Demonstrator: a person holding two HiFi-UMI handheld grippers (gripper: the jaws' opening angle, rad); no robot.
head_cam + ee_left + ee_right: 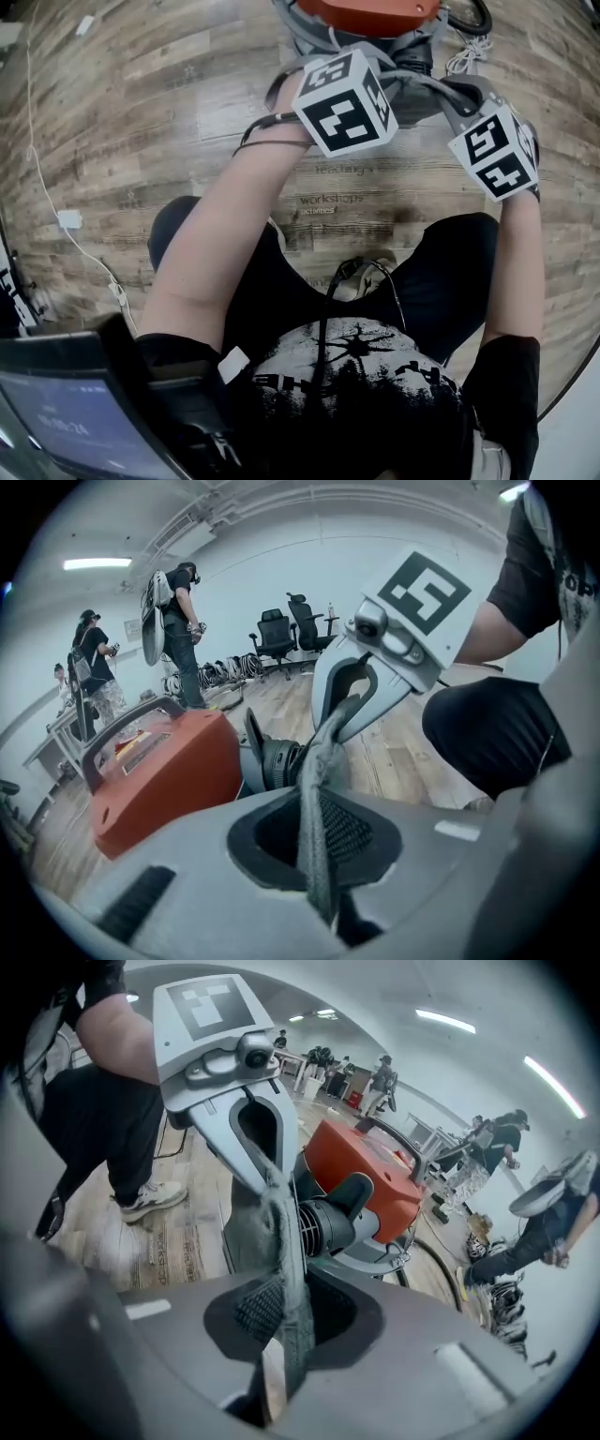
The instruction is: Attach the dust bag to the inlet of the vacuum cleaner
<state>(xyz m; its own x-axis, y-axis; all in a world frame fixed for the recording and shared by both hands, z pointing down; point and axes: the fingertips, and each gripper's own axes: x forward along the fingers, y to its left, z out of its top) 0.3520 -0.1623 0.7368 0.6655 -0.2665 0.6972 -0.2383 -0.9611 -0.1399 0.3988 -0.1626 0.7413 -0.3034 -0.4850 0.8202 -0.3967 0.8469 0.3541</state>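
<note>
Left gripper view, starting at the left gripper (317, 841): all but closed, pinching a fold of the grey dust bag (323, 752) between its meshed pads (349, 832). Right gripper view, at the right gripper (281, 1330): likewise nearly closed, clamped on another fold of the same fabric. Stretched as one narrow band from one pair of jaws up to the other, mid frame in both views.

Just beyond the band: the black ribbed inlet (277, 761) of the orange vacuum cleaner (164, 771), at centre left. Bag close in front of that inlet, masking its left part in the right gripper view; contact between them impossible to judge.

Head view: blocked at the top of the frame by the two marker cubes (345, 101), hiding jaws, bag and inlet, with only an orange edge of the cleaner above them.

Counted: two grippers, one bag, one vacuum cleaner with one grey handle (122, 724). Farther out, three people (178, 611) standing at the left of the left gripper view, two black office chairs (275, 635) at upper centre. On the wood-look floor (159, 103), left of the head view, one white cable (42, 178) and one white adapter (70, 219).
</note>
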